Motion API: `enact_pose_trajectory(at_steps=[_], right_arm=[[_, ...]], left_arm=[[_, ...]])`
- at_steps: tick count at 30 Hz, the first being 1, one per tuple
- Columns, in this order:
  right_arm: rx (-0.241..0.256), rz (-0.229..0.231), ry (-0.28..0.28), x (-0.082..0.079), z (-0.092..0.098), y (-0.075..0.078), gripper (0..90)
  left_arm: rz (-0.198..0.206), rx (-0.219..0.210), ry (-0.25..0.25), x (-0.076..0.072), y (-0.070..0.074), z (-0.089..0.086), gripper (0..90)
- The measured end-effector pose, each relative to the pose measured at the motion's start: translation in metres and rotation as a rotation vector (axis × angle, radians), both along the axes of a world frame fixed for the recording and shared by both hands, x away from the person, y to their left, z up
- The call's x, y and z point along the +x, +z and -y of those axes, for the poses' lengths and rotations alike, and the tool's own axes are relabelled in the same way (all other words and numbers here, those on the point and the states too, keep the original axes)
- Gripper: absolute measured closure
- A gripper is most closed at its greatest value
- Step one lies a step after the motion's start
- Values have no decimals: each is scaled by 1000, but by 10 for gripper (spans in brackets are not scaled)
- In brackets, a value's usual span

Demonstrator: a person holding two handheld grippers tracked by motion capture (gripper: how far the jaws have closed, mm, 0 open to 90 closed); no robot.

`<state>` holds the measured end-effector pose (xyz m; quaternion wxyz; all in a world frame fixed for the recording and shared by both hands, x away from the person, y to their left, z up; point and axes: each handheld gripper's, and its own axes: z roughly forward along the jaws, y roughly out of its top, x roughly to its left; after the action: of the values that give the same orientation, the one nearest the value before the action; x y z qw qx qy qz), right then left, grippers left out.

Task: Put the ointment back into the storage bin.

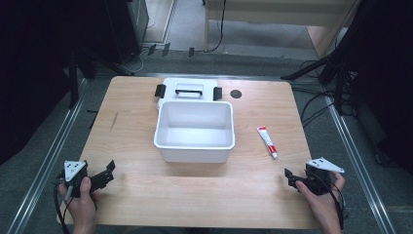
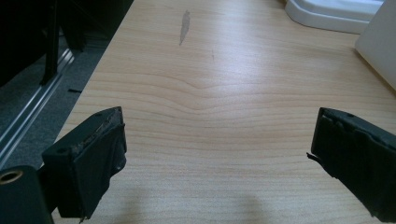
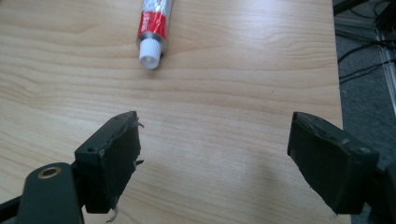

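A white open box (image 1: 195, 130) stands in the middle of the wooden table (image 1: 146, 195), and its lid (image 1: 187, 90) with black clips lies flat just behind it. A red and white tube (image 1: 267, 141) lies to the right of the box; its white cap (image 3: 150, 56) points toward my right gripper (image 3: 215, 154). That right gripper (image 1: 292, 178) rests near the table's front right corner, open and empty. My left gripper (image 1: 108, 171) sits at the front left, open too, with bare wood between its jaws (image 2: 217, 144). The box's corner (image 2: 380, 51) shows at the upper right of the left gripper view.
A dark round hole (image 1: 236, 94) sits in the table right of the lid. A grey scuff mark (image 2: 184, 25) lies on the wood ahead of the left gripper. Metal rails (image 1: 48, 146) run along both sides of the table, and cables (image 1: 321, 105) lie on the floor.
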<state>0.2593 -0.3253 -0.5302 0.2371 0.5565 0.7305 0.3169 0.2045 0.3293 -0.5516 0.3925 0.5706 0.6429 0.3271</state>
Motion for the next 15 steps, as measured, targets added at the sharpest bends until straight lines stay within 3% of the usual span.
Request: enact_pose_trajectory(at_steps=[3,15], right_arm=[[-42,-46,10,5,-4,5,172],[-119,-198,59,32,-14,28,170]], left_arm=[[1,-5,0,0,0,0,38],[3,-16,-1,0,0,-1,38]])
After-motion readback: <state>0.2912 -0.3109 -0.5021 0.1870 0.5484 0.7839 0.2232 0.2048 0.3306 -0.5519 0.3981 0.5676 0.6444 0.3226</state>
